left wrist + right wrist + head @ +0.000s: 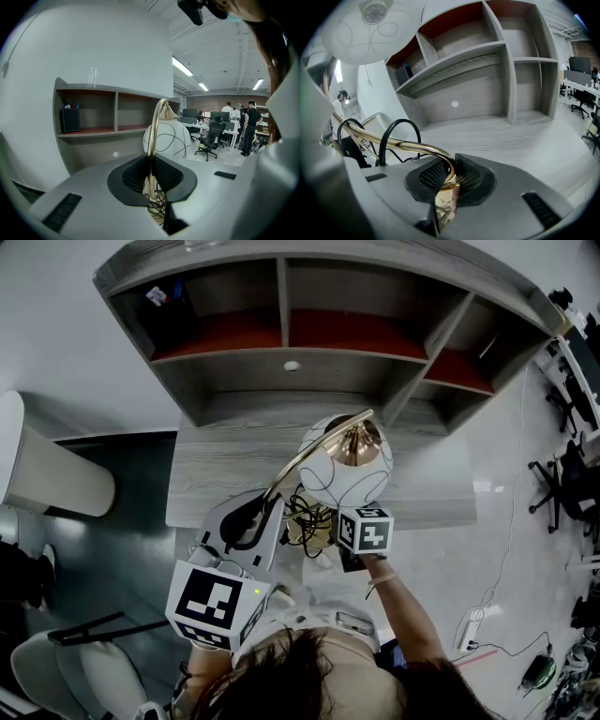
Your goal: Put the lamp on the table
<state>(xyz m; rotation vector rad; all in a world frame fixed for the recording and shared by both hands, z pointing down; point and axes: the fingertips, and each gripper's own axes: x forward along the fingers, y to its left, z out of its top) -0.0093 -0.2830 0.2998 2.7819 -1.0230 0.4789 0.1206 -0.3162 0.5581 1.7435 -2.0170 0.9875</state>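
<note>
lamp (pixel 342 472): white globe, brass stem (pixel 151 140) | left gripper (pixel 151 174), right gripper (pixel 451 176): clamping stem

A grey shelf unit (pixel 309 362) with red-floored compartments holds a black box (pixel 71 120); a black office chair (pixel 560 486) stands nearby.

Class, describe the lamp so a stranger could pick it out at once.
Find the grey desk with shelves behind it. At its front, the left gripper and right gripper clamp the brass stem of the lamp. Its white globe, marked with thin black loops, matches nothing nearby.
</note>
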